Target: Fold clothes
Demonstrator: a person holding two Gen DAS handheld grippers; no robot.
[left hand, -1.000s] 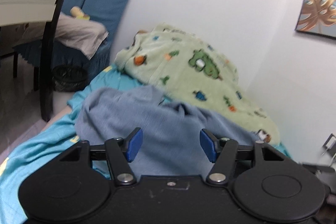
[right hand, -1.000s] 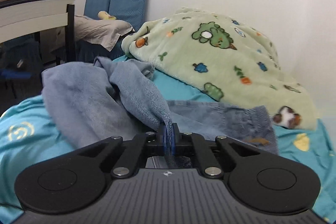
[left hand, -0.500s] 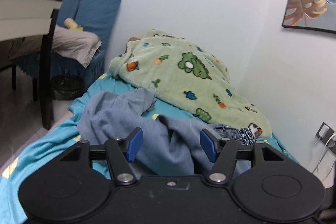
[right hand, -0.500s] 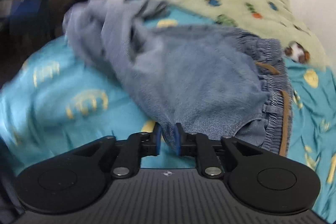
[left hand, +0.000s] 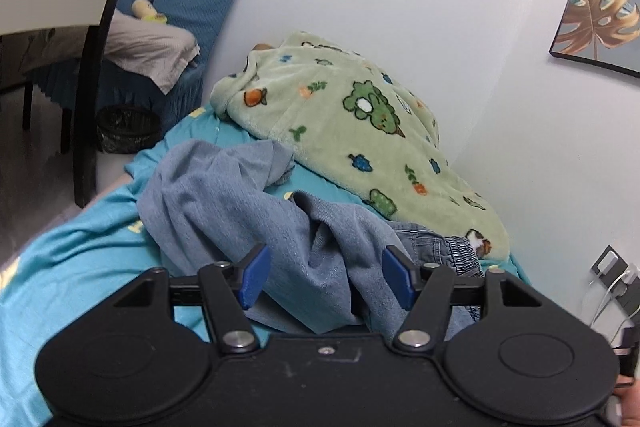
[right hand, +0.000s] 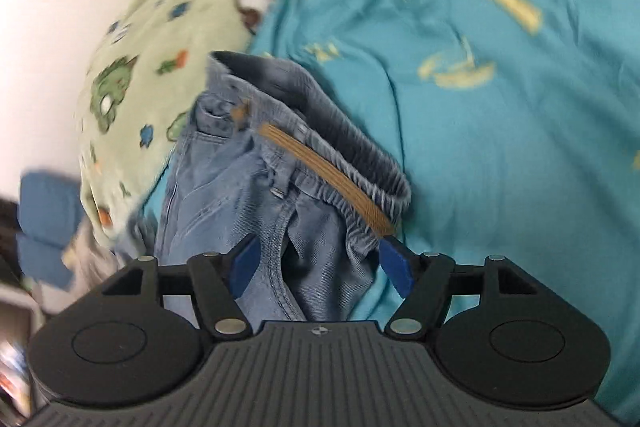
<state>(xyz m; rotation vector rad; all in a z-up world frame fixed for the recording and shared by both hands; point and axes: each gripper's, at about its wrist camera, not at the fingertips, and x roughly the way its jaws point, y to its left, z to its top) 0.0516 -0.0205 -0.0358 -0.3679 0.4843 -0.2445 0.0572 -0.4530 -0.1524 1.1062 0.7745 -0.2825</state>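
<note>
The jeans [right hand: 248, 195] lie crumpled on the teal bedsheet [right hand: 500, 131], their elastic waistband edge [right hand: 360, 179] turned toward open sheet on the right of my right-hand view; the green blanket [left hand: 352, 131] bounds the far side, touching them. My right gripper [right hand: 320, 267] tilts down over the denim, jaws opening, fabric between them unpressed. My left gripper [left hand: 326, 277] points slightly downward, jaws apart, gripping nothing.

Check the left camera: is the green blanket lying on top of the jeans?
No. The green blanket lies behind the jeans along the wall, and blue sheet shows between them.
</note>
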